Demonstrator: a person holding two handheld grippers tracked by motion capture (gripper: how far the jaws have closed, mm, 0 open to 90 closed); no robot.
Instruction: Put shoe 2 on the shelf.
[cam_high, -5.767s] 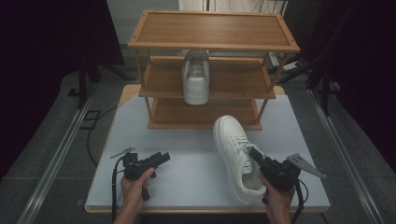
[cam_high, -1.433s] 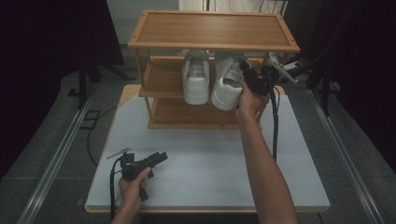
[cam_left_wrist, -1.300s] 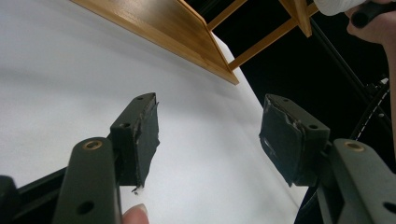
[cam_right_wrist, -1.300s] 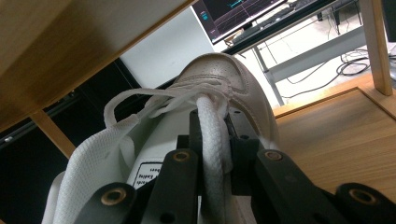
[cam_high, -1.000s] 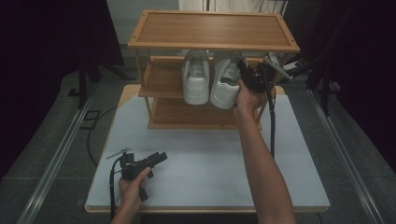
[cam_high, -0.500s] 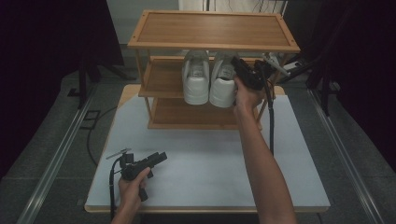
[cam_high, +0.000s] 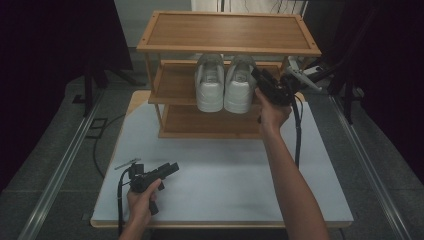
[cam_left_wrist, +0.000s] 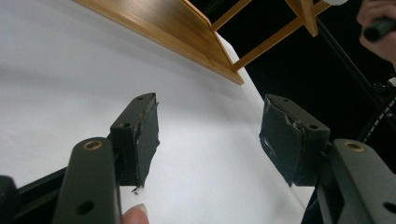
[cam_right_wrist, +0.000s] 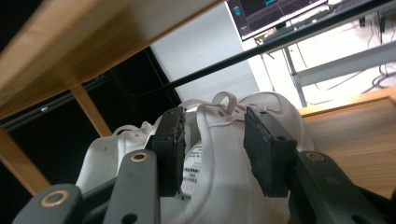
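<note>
Up on the rack's (cam_high: 225, 30) middle shelf: two white shoes, side by side, toes towards the person. Clamped around neither, as far as can be judged. Right tongs (cam_high: 258, 76) reaching in at the right shoe (cam_high: 240, 91), by the rack's right-hand post. Jaws roughly half parted, astride the padded collar, one inside the opening, one outside. Pinching or just loose around it? Cannot tell. Left shoe (cam_high: 210, 87) just beside, touching or nearly so.

Well in front of the rack, low over the table (cam_high: 225, 200): left tongs (cam_high: 175, 166), jaws wide apart, nothing between them, pointing towards the rack's right front corner.

Probably the last of a placing step, pair set on the shelf, right tongs about to come away.

Risks from here:
- Pulling back with the collar pinched or a lace loop snagged on a jaw. Result: right shoe dragged forward off the shelf edge, down onto the table.
- Lifting out too steeply. Result: a knock against the underside of the rack's top shelf, close above the tongs.
- Swinging sideways on the way out. Result: right shoe shoved into left shoe, pair skewed.
- Trailing cable catching the rack's right post.
</note>
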